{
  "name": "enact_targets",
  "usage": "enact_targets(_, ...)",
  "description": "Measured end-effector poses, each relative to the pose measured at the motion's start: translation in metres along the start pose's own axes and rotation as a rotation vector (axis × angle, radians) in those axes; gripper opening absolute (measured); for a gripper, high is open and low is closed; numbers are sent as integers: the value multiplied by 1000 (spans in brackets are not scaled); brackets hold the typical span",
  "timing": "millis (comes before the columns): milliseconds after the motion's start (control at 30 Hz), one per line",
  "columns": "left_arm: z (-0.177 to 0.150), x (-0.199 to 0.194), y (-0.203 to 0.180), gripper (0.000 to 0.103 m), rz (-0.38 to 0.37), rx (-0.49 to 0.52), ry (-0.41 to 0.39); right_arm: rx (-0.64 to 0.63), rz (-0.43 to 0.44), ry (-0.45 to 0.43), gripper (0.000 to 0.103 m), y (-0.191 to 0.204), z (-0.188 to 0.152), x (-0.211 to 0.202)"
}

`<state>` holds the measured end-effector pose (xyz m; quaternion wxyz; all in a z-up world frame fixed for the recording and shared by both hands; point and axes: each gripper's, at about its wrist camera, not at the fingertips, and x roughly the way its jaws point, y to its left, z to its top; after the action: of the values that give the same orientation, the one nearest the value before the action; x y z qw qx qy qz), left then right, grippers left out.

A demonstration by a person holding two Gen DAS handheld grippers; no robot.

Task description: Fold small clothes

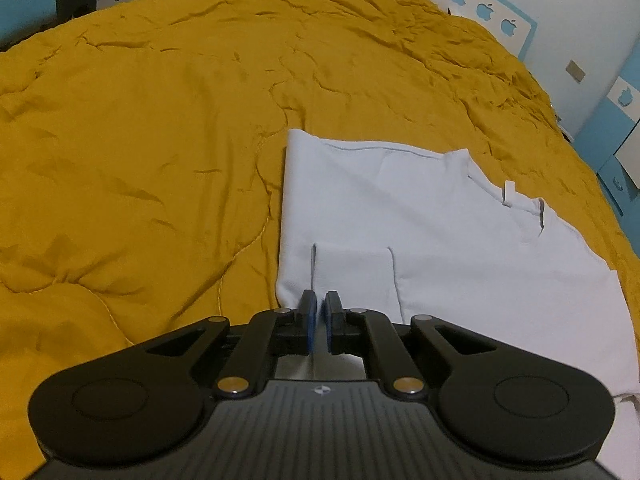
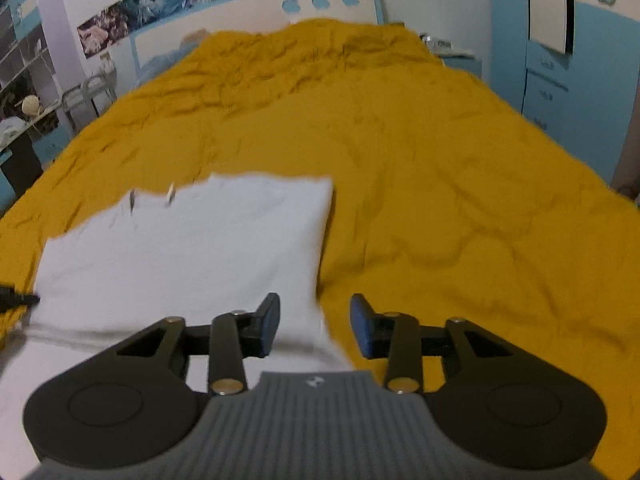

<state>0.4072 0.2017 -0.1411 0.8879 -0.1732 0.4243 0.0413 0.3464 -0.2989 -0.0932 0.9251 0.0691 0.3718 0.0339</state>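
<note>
A white T-shirt (image 1: 400, 216) lies partly folded on the yellow quilt (image 1: 140, 140), collar at the right, a sleeve folded onto the body. My left gripper (image 1: 320, 312) is shut on the shirt's near left edge, with cloth pinched between its blue pads. In the right wrist view the same shirt (image 2: 192, 248) lies left of centre. My right gripper (image 2: 314, 320) is open, its jaws straddling the shirt's near right edge without gripping it. The left gripper's tip (image 2: 16, 300) shows at the far left edge.
The yellow quilt (image 2: 440, 184) covers the whole bed. A blue-and-white headboard (image 2: 320, 0) stands at the far end and a blue wardrobe (image 2: 560, 72) on the right. Shelves and a chair (image 2: 92, 92) stand at the left of the bed.
</note>
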Motion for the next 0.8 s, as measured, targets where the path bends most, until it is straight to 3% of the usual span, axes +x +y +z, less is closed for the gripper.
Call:
enact_targets(167, -2, 4, 0, 10, 9, 16, 2, 106, 28, 49, 35, -16, 26, 51)
enact_targets(300, -4, 7, -2, 10, 16, 35, 6, 184, 102, 131, 35, -18, 17, 88)
enact_targets(433, -7, 12, -2, 12, 25, 61, 10, 192, 67, 190, 21, -16, -5, 111)
enact_targets(667, -8, 7, -8, 16, 58, 107, 24, 113, -6, 187, 19, -13, -11, 106)
enact_targets(800, -13, -15, -11, 24, 67, 140, 34, 105, -39, 209, 20, -9, -9, 86)
